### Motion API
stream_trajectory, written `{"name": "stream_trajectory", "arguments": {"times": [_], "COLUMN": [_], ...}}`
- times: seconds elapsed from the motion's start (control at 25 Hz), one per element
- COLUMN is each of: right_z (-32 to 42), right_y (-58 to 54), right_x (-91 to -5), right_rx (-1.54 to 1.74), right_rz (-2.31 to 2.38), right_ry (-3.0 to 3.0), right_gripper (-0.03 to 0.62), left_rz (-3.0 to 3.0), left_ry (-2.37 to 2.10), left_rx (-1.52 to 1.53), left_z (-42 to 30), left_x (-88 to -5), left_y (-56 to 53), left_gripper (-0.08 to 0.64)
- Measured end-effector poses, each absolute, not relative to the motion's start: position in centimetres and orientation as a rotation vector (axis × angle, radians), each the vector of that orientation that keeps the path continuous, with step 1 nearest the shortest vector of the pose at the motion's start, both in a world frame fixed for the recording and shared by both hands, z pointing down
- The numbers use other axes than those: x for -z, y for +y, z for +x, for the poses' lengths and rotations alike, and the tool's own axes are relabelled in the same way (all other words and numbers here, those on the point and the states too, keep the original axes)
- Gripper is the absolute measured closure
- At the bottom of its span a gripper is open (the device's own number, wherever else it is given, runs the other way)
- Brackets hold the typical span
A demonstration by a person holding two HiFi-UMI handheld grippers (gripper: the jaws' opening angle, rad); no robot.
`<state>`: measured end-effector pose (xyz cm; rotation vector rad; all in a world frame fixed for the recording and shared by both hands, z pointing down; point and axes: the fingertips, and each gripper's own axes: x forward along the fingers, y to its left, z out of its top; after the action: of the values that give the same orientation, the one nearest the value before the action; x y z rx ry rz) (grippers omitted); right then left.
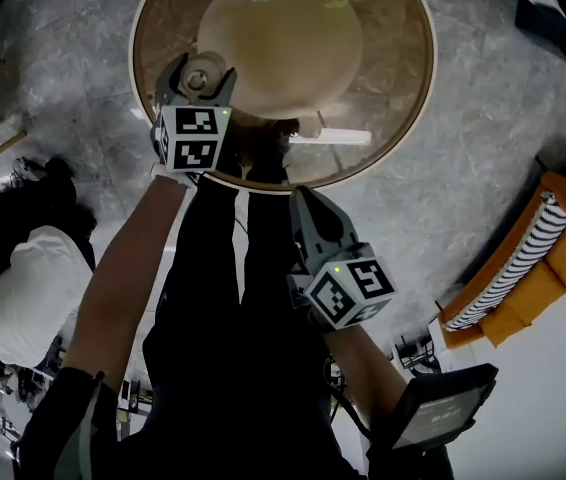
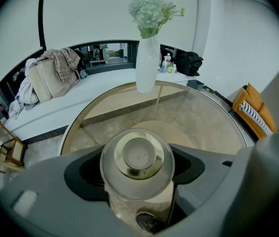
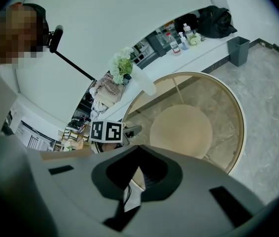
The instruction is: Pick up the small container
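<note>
The small container (image 1: 201, 80) is a clear glass jar with a round lid. It sits between the jaws of my left gripper (image 1: 199, 90) over the near edge of the round glass table (image 1: 403, 118). In the left gripper view the jar (image 2: 138, 154) fills the gap, and the left gripper (image 2: 139, 168) is shut on it from both sides. My right gripper (image 1: 304, 203) hangs lower, off the table in front of my legs. In its own view the right gripper (image 3: 132, 181) has its jaws together with nothing in them.
A white vase of pale green flowers (image 2: 148, 63) stands at the table's far side. An orange sofa with a striped cushion (image 1: 523, 268) is on the right. A person in a white top (image 1: 13, 288) sits at the left. Wooden chairs (image 2: 1, 149) stand beyond.
</note>
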<state>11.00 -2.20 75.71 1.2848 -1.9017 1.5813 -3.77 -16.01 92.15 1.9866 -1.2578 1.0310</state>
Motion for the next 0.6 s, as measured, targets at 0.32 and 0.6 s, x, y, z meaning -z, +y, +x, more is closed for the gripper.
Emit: {"name": "stream_trajectory", "arguments": {"times": [0.32, 0.6], "right_z": [10.8, 11.0], "right_y": [-0.8, -1.2], "right_x": [-76.4, -76.3], "right_rx": [-1.611, -1.610], "right_rz": [1.261, 1.277], "right_ry": [-1.879, -1.888], "right_gripper": [0.586, 0.586], "left_rz": [2.002, 2.008], "left_ry": [-1.253, -1.274], "left_rx": [-1.028, -1.029], "left_z": [-3.5, -3.8], "left_x": [-92.6, -92.6], "left_y": [-16.3, -16.3], "left_gripper": [0.232, 0.224]}}
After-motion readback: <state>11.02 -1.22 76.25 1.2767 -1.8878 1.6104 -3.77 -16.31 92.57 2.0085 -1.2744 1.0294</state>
